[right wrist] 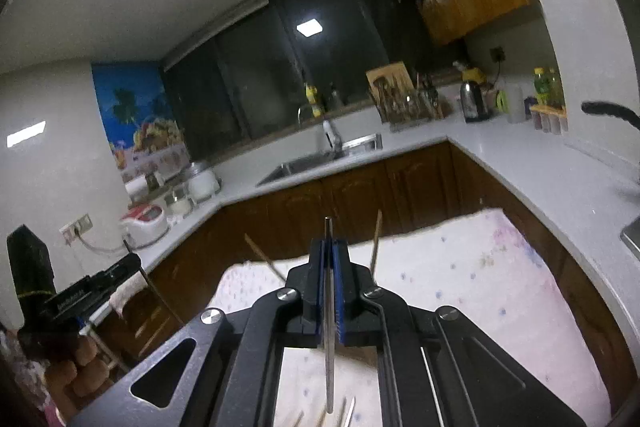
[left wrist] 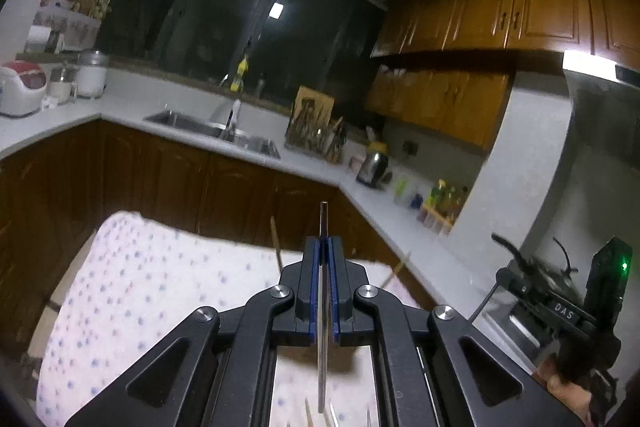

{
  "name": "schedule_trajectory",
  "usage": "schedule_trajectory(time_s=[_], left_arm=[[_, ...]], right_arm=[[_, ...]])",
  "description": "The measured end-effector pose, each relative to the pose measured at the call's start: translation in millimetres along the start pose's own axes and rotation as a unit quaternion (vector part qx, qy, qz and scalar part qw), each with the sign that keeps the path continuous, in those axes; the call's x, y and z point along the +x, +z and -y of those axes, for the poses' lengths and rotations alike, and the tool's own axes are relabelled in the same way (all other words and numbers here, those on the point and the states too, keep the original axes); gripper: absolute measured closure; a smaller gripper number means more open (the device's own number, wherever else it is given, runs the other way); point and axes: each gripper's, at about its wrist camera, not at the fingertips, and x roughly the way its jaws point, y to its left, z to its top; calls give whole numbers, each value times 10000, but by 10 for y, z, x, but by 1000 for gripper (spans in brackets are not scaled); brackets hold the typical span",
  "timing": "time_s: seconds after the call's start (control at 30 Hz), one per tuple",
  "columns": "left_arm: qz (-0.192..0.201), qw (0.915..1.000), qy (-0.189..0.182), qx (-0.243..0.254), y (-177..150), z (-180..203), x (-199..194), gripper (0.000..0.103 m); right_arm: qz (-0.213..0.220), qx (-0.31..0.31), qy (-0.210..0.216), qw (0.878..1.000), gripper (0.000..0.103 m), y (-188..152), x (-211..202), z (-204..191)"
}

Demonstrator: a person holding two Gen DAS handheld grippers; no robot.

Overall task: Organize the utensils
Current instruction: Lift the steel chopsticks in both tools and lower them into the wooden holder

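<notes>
Left hand-held gripper (left wrist: 322, 241) and right hand-held gripper (right wrist: 331, 245) each clamped on a metal chopstick (left wrist: 323, 223), probably. I'd keep both level and pair them over the cloth-covered surface (left wrist: 160, 267).

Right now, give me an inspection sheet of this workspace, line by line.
Surface: table under a dotted white cloth, blurred.
Job's things: a thin metal stick clamped in the left gripper; another metal stick clamped in the right gripper; wooden sticks stand up behind the jaws.
Clutter: more stick tips at the lower edge, too blurred to count.
Grippers: both shut on their sticks.
Cables: a black cable runs by the other gripper's body.
Surroundings: white counter, sink, kettle, rice cooker, wooden cabinets, dark window.
</notes>
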Motion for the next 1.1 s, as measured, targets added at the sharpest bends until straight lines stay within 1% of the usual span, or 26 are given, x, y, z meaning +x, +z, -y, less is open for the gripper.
schedule_trajectory(time_s=[0.17, 0.27, 0.37, 0.47, 0.53, 0.63, 0.73, 0.87, 0.93, 0.97, 1.0, 1.03, 1.07, 1.1], left_arm=[[380, 9992, 68, 38, 73, -45, 342, 101], [539, 9985, 102, 31, 43, -76, 605, 101], [634, 9978, 188, 7, -61, -126, 894, 101], [668, 9973, 306, -43, -206, -177, 1143, 101], [654, 9969, 414, -141, -325, -206, 1317, 101], [575, 9967, 473, -309, -510, -211, 1515, 101], [469, 9966, 557, -391, -617, -203, 1706, 101], [307, 9965, 657, -421, -842, -173, 1951, 101], [221, 9970, 646, -374, -837, -136, 2030, 101], [159, 9971, 662, -343, -901, -109, 2095, 101], [115, 9972, 667, -317, -878, -110, 2111, 101], [48, 9973, 670, -284, -923, -86, 2170, 101], [-12, 9974, 673, -266, -911, -86, 2197, 101], [10, 9976, 648, -245, -786, -112, 2248, 101]], right_arm=[[358, 10, -11, 9994, 99, 266, 237, -13], [529, -4, -71, 9986, 99, 380, 399, -8], [626, -13, -138, 9979, 99, 411, 576, 27], [649, -62, -238, 9976, 99, 348, 755, 67], [629, -99, -276, 9976, 98, 269, 852, 98], [536, -46, -263, 9982, 98, 130, 959, 166], [468, -20, -315, 9984, 98, -22, 1043, 231], [309, 81, -390, 9987, 98, -210, 1157, 318], [227, 149, -411, 9988, 98, -285, 1202, 366], [184, 180, -422, 9988, 98, -320, 1225, 384], [132, 224, -428, 9987, 98, -358, 1248, 411], [81, 257, -434, 9987, 98, -378, 1271, 433], [11, 291, -433, 9986, 98, -404, 1294, 451], [-48, 313, -432, 9986, 98, -423, 1313, 463]])
